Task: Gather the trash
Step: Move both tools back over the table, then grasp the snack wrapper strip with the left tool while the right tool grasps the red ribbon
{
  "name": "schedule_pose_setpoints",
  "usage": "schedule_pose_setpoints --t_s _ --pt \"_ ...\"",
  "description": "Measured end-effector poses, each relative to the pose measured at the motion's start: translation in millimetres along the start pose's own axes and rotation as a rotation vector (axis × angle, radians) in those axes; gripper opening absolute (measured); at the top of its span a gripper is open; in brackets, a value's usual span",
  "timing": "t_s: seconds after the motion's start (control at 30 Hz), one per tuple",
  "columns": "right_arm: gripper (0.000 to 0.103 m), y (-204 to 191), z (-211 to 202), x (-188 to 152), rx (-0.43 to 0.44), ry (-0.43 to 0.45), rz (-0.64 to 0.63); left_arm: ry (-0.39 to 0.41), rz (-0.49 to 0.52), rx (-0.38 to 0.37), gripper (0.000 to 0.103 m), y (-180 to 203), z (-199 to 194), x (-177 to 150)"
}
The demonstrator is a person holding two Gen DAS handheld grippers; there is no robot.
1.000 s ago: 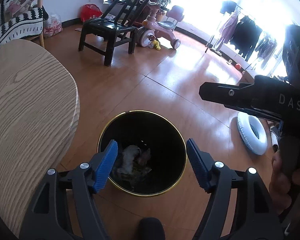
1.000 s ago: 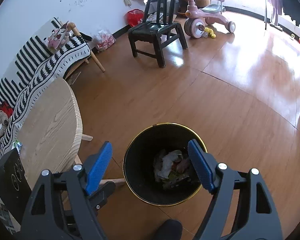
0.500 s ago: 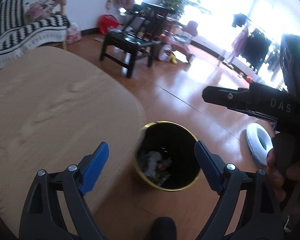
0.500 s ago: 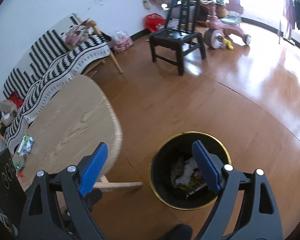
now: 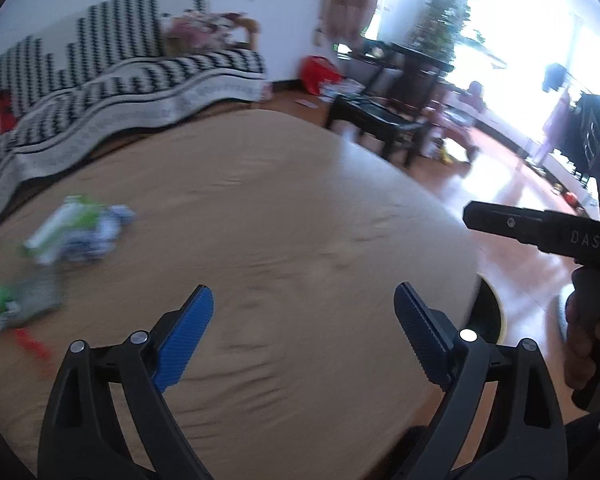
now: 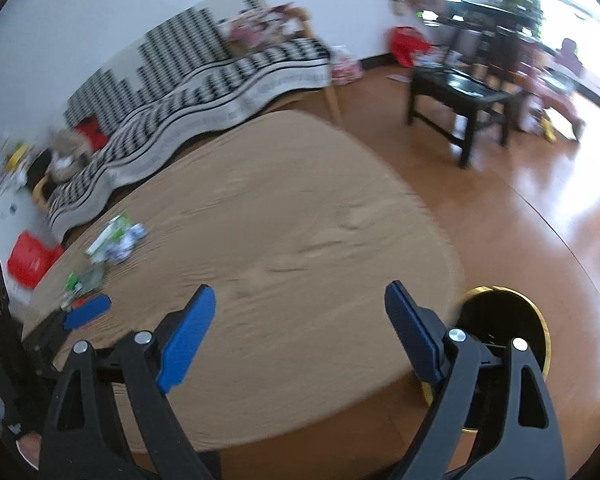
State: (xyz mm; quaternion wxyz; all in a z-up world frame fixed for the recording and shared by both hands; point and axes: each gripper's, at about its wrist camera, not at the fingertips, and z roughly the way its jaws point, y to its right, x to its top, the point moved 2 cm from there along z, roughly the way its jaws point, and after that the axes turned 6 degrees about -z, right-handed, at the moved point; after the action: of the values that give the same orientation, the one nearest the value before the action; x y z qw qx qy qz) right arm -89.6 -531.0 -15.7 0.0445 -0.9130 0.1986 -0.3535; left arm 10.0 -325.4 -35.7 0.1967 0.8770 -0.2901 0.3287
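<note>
Both the left gripper [image 5: 304, 336] and right gripper [image 6: 300, 334] angle down over the bare wooden table [image 5: 284, 208], empty; the left's jaws are opening, the right's spread wide. Trash wrappers [image 5: 80, 232] lie at left of the frame, the bin [image 6: 512, 320] past the table's lower-right edge.

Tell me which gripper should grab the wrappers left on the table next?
Left, probably. The wrappers lie at the table's left side, nearer the left gripper; the right gripper sits toward the bin. Both are empty.
</note>
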Motion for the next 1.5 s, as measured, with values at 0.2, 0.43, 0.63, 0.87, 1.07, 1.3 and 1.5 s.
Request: schedule_pose_setpoints --t_s 0.2,0.43,0.63,0.87,1.07,1.3,1.5 --pt "0.084 -102.4 35.7 11.9 0.107 -0.036 -0.144 0.046 -0.060 0.149 0.091 -108.5 -41.1 -3.8" --pt "0.084 -229.0 83.2 3.3 0.234 -0.094 -0.336 0.059 -0.102 0.309 0.091 -242.6 -75.2 -23.3" --pt "0.084 -306.1 129.7 -13.5 0.297 -0.159 -0.494 0.006 -0.108 0.313 0.091 -320.2 -72.1 -43.7" --pt "0.081 -368.1 178.7 -29.7 0.323 -0.210 -0.624 -0.042 -0.004 0.249 0.091 -327.6 -44.4 -45.1" --pt "0.067 -388.1 193.7 -43.0 0.295 -0.203 -0.736 -0.073 0.108 0.264 0.091 -322.8 -23.7 -40.0" --pt "0.013 -394.4 191.4 -47.3 0.304 -0.201 -0.786 -0.082 0.084 0.252 0.086 -335.4 -11.4 -32.8" --pt "0.012 -387.2 181.3 -50.3 0.322 -0.215 -0.778 -0.101 0.088 0.224 0.034 -322.2 -14.9 -34.1"
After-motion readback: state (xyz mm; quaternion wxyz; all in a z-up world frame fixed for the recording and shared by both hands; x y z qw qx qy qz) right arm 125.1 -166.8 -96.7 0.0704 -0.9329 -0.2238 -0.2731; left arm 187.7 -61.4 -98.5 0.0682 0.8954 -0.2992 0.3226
